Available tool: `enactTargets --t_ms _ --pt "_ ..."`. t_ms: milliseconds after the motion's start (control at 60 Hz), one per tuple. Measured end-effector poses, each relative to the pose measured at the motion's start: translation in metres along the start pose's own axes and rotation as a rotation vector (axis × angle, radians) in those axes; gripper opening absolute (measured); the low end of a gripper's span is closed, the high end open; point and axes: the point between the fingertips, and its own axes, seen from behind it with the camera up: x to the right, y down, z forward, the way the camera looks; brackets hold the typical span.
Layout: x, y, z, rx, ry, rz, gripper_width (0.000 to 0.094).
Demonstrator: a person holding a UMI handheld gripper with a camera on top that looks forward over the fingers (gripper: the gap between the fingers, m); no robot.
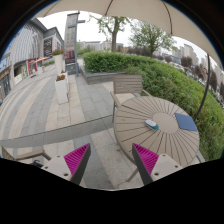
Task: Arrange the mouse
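Observation:
A round wooden slatted table (pixel 150 138) stands ahead and to the right of my gripper (pixel 111 160). On its top lies a small pale mouse (pixel 151 124), and to the right of it a dark blue mouse mat (pixel 186 122). My fingers, with magenta pads (pixel 77 157), stand wide apart with only paving between them. The mouse lies well beyond the right finger (pixel 146 158), apart from the mat.
A green hedge (pixel 150 72) runs behind the table. Grey paving (pixel 40 105) stretches to the left, with a pale planter box (pixel 62 86) and buildings beyond. A parasol pole (pixel 207 95) rises at the right, its canopy overhead. Chair backs (pixel 128 84) stand behind the table.

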Motion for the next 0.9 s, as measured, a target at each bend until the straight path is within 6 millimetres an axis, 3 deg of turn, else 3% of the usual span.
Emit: enactTargets --t_ms 133,517,733,900 --pt "0.017 0.006 0.000 -0.020 0.049 0.033 0.0854" --pt "0.127 0.015 0.036 0.019 0.225 0.087 0.0851" --pt "0.154 0.027 0.058 0.035 0.228 0.114 0.0854" --pt "0.176 0.032 0.093 0.067 0.240 0.103 0.0854"
